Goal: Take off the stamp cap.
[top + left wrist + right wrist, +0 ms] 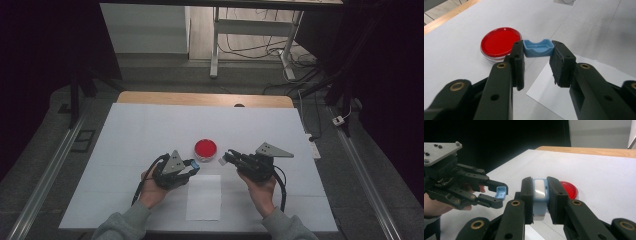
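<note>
My left gripper (195, 166) (537, 48) is shut on a small blue cap (538, 47) (194, 164), pinched by its ends at the fingertips. My right gripper (227, 157) (540, 187) is shut on a pale blue stamp (539, 195) with a whitish face, upright between the pads. The two grippers face each other a short way apart above the table, and the left gripper (500, 195) with its cap (500, 191) also appears in the right gripper view. A round red dish (205, 148) (499, 43) (569, 188) with a clear rim sits on the table just beyond them.
A white sheet of paper (204, 197) (554, 92) lies on the white table cover (150, 130) under and in front of the grippers. The table's wooden edge (200, 98) runs along the far side, with a desk frame and cables on the floor behind.
</note>
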Demonstrator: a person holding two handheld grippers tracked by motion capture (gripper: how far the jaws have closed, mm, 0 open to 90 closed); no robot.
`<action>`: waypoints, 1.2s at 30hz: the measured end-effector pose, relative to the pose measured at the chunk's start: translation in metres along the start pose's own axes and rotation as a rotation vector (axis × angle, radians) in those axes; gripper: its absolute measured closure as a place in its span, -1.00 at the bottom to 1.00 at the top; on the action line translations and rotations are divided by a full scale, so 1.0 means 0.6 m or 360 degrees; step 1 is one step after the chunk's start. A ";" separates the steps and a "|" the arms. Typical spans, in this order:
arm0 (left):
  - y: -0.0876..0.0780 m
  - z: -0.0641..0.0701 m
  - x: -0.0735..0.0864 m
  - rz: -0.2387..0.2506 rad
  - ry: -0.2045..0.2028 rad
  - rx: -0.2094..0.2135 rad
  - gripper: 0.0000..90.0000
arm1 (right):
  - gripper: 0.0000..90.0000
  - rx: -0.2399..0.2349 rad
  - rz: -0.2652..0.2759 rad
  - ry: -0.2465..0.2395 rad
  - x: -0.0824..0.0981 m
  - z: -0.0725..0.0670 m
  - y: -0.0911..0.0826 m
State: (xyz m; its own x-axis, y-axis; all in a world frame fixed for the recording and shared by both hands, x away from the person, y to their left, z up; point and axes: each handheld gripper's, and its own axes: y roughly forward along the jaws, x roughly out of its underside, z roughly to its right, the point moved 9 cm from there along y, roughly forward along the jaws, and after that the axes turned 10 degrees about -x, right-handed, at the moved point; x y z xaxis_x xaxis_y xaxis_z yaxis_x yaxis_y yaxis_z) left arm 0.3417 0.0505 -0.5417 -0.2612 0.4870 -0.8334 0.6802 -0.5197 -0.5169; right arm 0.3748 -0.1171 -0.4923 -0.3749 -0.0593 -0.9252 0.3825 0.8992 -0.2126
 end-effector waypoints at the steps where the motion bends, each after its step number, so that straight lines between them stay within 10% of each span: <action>1: -0.002 -0.001 0.001 0.0003 -0.0005 0.0001 0.44 | 0.68 0.0001 -0.0001 -0.0001 0.000 0.000 0.000; 36: -0.089 -0.044 0.080 -0.0057 -0.0101 -0.0050 0.44 | 0.68 0.0034 -0.0002 -0.0024 -0.001 0.008 -0.007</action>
State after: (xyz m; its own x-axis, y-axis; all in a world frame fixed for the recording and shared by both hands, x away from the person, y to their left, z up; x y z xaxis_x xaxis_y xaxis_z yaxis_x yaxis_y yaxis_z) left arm 0.3109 0.1204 -0.5491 -0.3281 0.4590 -0.8256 0.6906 -0.4798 -0.5412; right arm 0.3772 -0.1228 -0.4923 -0.3628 -0.0667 -0.9295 0.4004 0.8895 -0.2201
